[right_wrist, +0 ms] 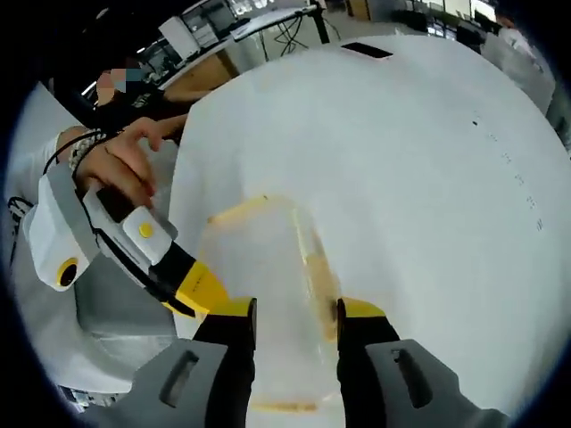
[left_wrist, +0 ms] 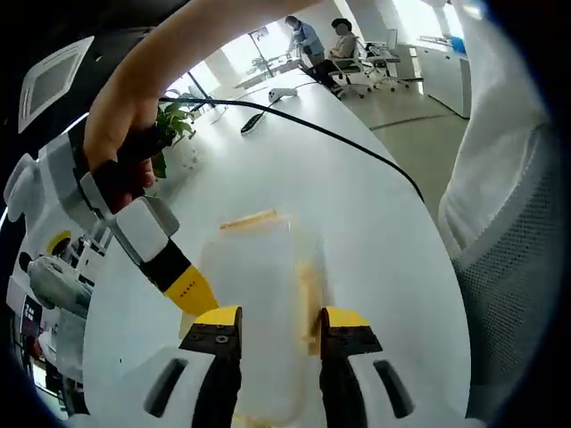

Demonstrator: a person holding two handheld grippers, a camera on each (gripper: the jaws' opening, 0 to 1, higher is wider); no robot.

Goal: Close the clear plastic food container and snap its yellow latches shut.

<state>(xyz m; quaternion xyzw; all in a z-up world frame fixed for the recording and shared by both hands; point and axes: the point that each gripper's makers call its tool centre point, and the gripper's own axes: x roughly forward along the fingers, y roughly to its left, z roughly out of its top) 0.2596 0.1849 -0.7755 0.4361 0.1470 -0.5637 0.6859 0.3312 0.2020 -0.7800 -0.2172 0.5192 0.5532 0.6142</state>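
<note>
White desk (left_wrist: 375, 241) under me. On it: clear plastic food container (left_wrist: 259, 294) with yellow latches, a black cable (left_wrist: 312, 129) running across, a white device (left_wrist: 282, 93) at far end.

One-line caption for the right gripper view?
Right gripper straddles the clear container on the white table; left gripper alongside.

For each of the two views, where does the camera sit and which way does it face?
Left gripper view: rides the left gripper, facing along its jaws over the container on the white table; a hand shows.
Right gripper view: rides the right gripper, facing the container; a hand shows.
Shared: container, table, the opposite gripper.
</note>
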